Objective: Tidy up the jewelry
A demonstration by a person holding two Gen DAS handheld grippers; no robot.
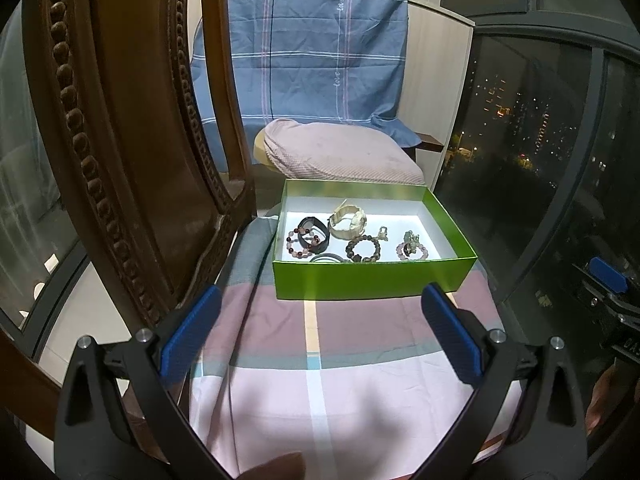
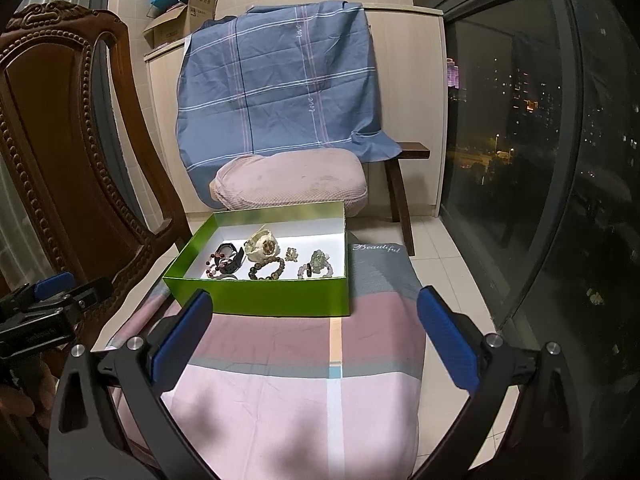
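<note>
The left gripper [image 1: 320, 336] hangs low over a checked cloth [image 1: 340, 360], its 2 blue-padded fingers [image 1: 188, 336] spread wide with nothing between them. The right gripper [image 2: 316, 340] hangs the same way over the cloth, its fingers [image 2: 448, 340] also spread wide and holding nothing. Each gripper shows at the edge of the other's view.

Just past both sets of fingertips, on the far part of the cloth, sits a green box [image 1: 372, 280] with a white inside and no lid. All the jewelry lies inside it. At the left lie a bracelet of red and pink beads [image 1: 298, 242] and a black band [image 1: 316, 234], overlapping each other. Behind them, toward the back wall, rests a cream watch [image 1: 348, 222]. Near the front wall lies a dark bead bracelet [image 1: 362, 250], with a small charm [image 1: 383, 234] just behind it. At the right lies a pale pink bracelet [image 1: 412, 250] with a greenish piece on it.

Left of the box stands a carved wooden chair [image 2: 60, 140]. Beyond the box a pink cushion [image 2: 292, 180] rests on a bench, and a blue sheet [image 2: 280, 80] hangs behind it. A dark window [image 2: 520, 140] fills the right side.
</note>
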